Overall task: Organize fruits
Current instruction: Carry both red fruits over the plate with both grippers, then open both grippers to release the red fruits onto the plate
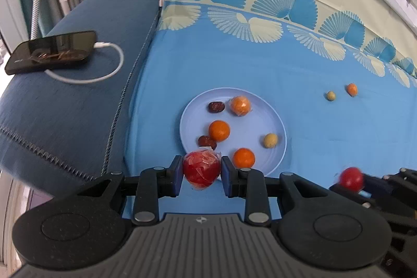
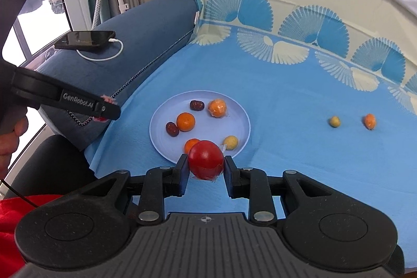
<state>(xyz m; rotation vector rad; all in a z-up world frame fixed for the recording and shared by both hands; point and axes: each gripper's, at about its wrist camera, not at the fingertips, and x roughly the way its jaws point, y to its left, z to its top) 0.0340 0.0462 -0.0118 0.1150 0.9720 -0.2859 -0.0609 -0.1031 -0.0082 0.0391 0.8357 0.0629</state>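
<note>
— So, what have I got in each hand?
— My left gripper (image 1: 201,172) pinches a wrapped red fruit (image 1: 201,170) at the plate's (image 1: 271,119) near rim; my right gripper (image 2: 206,168) pinches a smooth red fruit (image 2: 206,159) there too.
— And the strays?
— Two small fruits (image 1: 330,96) lie toward the cloth's (image 1: 312,127) far right edge.
</note>
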